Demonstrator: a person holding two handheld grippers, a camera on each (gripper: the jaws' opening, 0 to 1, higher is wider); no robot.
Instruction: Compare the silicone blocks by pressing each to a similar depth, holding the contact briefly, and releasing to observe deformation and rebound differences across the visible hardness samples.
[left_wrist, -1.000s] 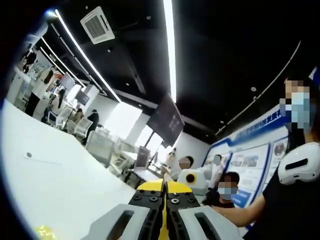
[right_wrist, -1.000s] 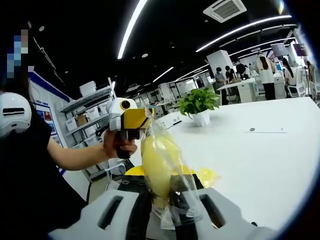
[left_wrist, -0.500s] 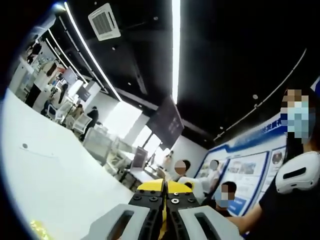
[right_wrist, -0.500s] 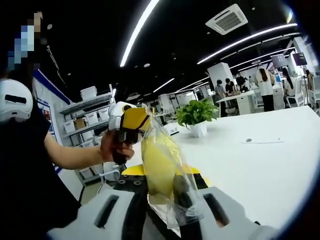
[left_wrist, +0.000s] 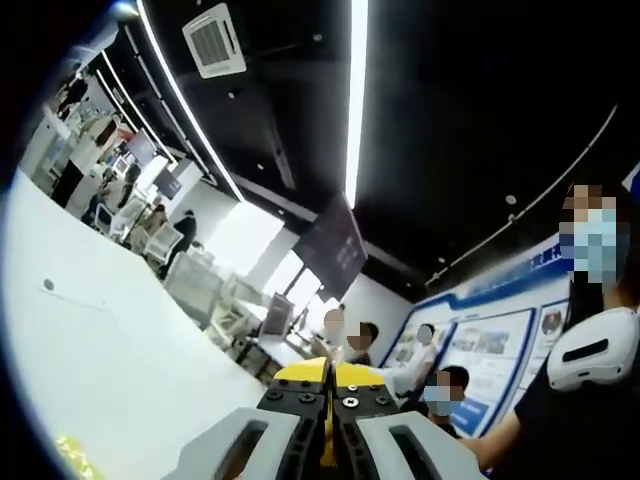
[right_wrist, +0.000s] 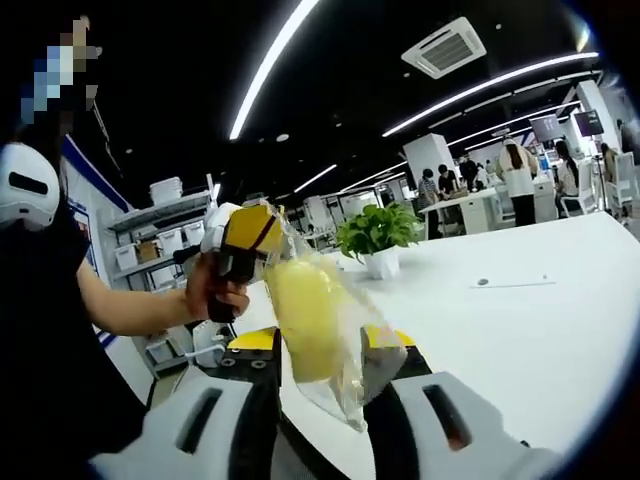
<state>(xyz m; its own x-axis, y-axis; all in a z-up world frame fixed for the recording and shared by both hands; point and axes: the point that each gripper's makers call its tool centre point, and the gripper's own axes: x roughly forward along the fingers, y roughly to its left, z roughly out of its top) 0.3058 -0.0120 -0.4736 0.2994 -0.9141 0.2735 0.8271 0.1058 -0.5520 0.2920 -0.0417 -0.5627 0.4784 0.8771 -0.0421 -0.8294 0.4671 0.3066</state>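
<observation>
The right hand-held gripper (right_wrist: 318, 385) pinches a clear bag (right_wrist: 330, 335) holding a yellow block (right_wrist: 300, 320), its long axis pointing up and away above the white bench (right_wrist: 520, 330). The left hand-held gripper (right_wrist: 243, 240), jaws pressed together, touches the bag's top, nearer.

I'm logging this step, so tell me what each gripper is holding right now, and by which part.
The right gripper pinches the lower end of a clear bag with a yellow block inside. The left gripper is shut with nothing visible between its jaws.
</observation>
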